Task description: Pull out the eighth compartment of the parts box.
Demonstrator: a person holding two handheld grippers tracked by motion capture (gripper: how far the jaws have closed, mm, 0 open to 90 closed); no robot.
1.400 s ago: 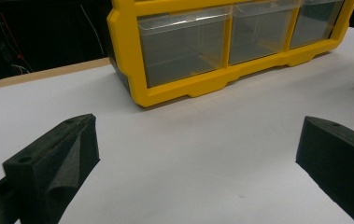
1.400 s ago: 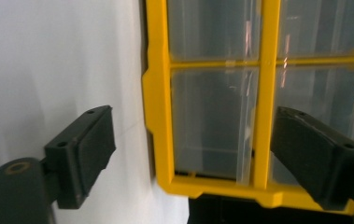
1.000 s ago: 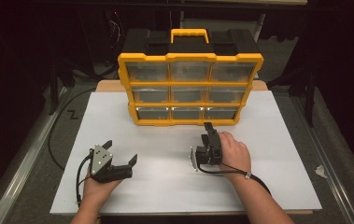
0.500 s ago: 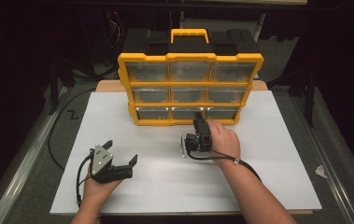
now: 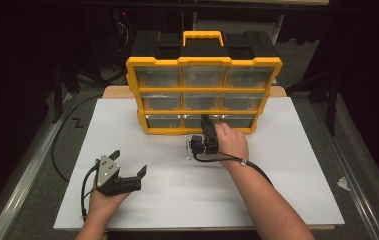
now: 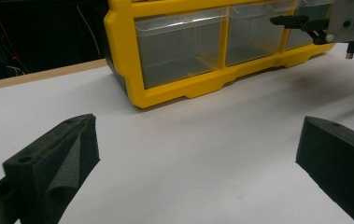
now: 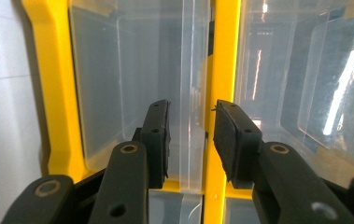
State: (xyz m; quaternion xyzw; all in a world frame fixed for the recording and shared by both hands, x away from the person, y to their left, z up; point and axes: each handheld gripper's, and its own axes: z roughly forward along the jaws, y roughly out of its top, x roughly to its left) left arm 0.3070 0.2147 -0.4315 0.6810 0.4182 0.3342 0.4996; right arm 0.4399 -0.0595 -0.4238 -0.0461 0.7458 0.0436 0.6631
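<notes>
Drawer-pull step: right gripper (image 7: 191,140), jaws just closing, is straddling bottom-middle drawer's lip (image 7: 194,93), not yet clamped; next, pinching and pulling out. Left gripper (image 5: 127,167) is resting spread.

The yellow drawer cabinet (image 5: 203,95) blocks the far side of the white table (image 5: 287,175); its near half lies open.

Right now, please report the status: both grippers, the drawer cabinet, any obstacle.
Left gripper open, resting on the table. Right gripper at bottom middle drawer of the yellow cabinet, jaws just closing around its lip, not yet pressing. No obstacle.
</notes>
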